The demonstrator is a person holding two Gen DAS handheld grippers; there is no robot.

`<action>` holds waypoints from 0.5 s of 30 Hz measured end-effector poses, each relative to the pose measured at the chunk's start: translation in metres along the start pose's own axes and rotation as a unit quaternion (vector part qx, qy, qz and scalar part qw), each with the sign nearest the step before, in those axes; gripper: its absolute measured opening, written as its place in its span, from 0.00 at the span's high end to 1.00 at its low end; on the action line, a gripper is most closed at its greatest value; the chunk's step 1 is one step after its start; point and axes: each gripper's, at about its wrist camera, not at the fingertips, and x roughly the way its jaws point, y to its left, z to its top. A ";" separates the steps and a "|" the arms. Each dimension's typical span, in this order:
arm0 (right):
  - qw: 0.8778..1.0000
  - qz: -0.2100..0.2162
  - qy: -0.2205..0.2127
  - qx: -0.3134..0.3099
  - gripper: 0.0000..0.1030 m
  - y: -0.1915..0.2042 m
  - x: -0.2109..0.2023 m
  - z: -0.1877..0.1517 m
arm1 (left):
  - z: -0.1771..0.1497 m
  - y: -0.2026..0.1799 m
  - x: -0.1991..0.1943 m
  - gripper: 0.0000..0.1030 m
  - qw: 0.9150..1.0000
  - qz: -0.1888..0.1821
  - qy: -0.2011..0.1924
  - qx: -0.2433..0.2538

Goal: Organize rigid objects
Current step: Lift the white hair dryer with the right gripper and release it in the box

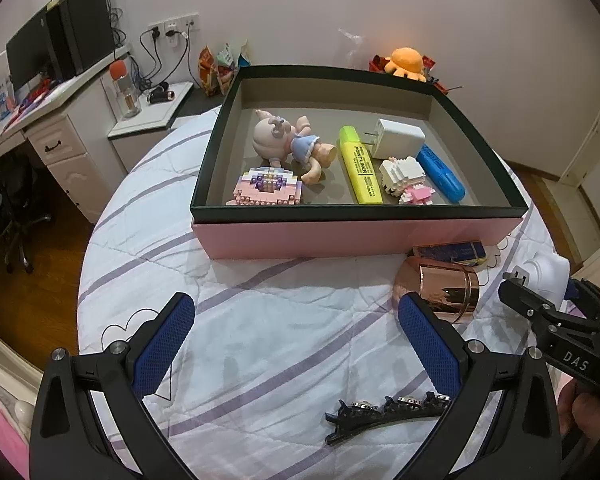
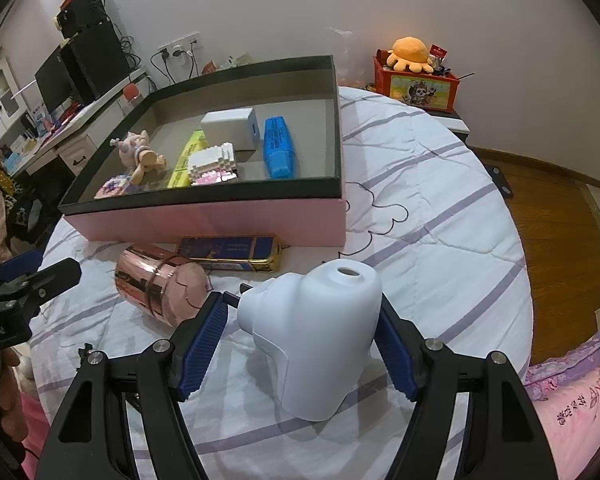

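Spreading across the lower frame, the striped quilted bed (image 1: 260, 320) lies bare between the released left gripper (image 1: 296, 340). The right gripper (image 2: 300, 344) grasps a white plastic device (image 2: 320, 340). The pink-sided cardboard box (image 1: 340, 236), upper centre, holds highlighters, a doll, a charger and brick models.

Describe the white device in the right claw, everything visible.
The white device looks like smooth matte plastic: a rounded, bulbous body with a round hole in its top face and a shorter lobe jutting left, where dark prongs seem to show. A seam curves across its front. It sits between the blue pads of the right claw, apparently lifted above the quilt.
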 end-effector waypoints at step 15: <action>0.997 0.031 -0.065 -0.041 0.29 0.037 -0.032 0.064 | 0.062 0.020 -0.012 0.00 0.998 0.020 -0.060 -0.012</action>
